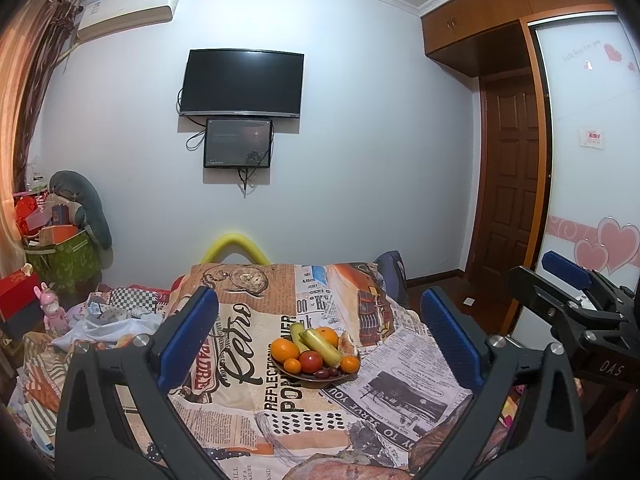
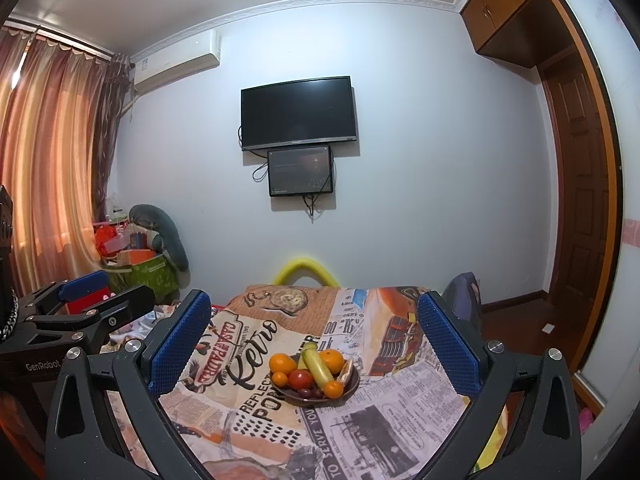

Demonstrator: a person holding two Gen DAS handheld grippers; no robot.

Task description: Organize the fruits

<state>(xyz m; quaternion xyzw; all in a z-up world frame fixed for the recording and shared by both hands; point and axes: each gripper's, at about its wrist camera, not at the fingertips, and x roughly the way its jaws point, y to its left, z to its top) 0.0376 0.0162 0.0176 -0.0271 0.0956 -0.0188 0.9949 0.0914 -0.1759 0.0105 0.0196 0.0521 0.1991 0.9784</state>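
A dark plate of fruit sits on the printed tablecloth. It holds oranges, a red tomato, green bananas and dark grapes. My left gripper is open and empty, well short of the plate. The plate shows in the right wrist view with a tomato and oranges. My right gripper is open and empty, also short of the plate. Each gripper shows at the edge of the other's view: the right one, the left one.
The cloth covers a table reaching toward a white wall with a TV. Clutter, boxes and a green bag lie left. A wooden door and wardrobe stand right. Curtains hang at far left.
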